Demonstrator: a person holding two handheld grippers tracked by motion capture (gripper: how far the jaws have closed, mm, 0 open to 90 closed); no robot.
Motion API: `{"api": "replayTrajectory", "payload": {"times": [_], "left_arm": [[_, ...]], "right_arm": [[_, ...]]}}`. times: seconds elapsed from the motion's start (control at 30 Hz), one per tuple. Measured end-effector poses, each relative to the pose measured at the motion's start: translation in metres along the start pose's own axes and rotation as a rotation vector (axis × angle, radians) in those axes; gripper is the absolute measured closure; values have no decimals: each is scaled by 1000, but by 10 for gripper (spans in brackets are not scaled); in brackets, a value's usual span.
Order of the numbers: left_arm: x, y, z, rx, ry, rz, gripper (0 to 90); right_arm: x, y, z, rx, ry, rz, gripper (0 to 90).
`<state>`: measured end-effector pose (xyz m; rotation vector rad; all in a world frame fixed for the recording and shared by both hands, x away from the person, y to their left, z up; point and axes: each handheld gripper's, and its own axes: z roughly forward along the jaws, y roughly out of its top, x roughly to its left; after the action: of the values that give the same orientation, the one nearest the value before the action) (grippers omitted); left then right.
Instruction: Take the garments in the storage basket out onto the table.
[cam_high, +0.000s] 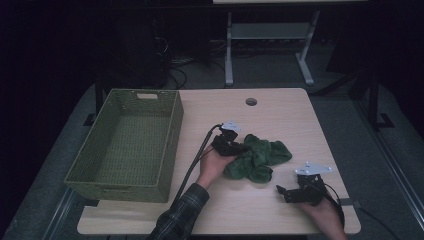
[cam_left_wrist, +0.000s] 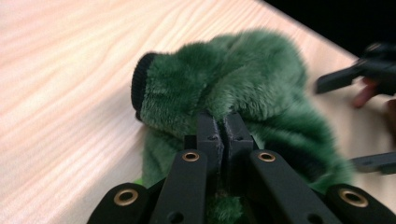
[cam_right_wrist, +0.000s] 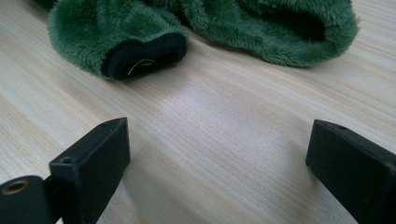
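Pale wood tabletop (cam_high: 280, 115), green fleece garment (cam_high: 260, 156) bunched toward its near right. Our left gripper (cam_high: 235, 148) is pinched tight on a fold; right gripper (cam_high: 286, 192) waits wide open, holding nothing. We'd lift slowly toward the basket (cam_high: 170, 145) at the left edge.

Place: lab or office workroom
Signs: pale wooden desk (cam_high: 280, 115) with cable hole (cam_high: 251, 102); cables on carpet floor (cam_high: 175, 75); metal table frame (cam_high: 270, 45) behind
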<state>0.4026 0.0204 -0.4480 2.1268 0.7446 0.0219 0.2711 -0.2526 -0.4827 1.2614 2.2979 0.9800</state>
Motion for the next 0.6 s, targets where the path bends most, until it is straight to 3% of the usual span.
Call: {"api": "replayTrajectory", "payload": {"times": [0.1,0.2,0.3,0.5,0.6], "left_arm": [[3,-4,7,29,13,26,873],[5,-6,10,30,-1,5,868],[7,-4,6,26,-8,10,834],[-3,4,-17,-3,8,32,594],[-10,6,-29,-23,-2,40,541]], "right_arm": [[0,0,0,0,0,-1,59],[0,0,0,0,0,0,59],[0,0,0,0,0,0,59],[0,0,0,0,-1,1,59],[0,0,0,-2,-1,-3,59]]}}
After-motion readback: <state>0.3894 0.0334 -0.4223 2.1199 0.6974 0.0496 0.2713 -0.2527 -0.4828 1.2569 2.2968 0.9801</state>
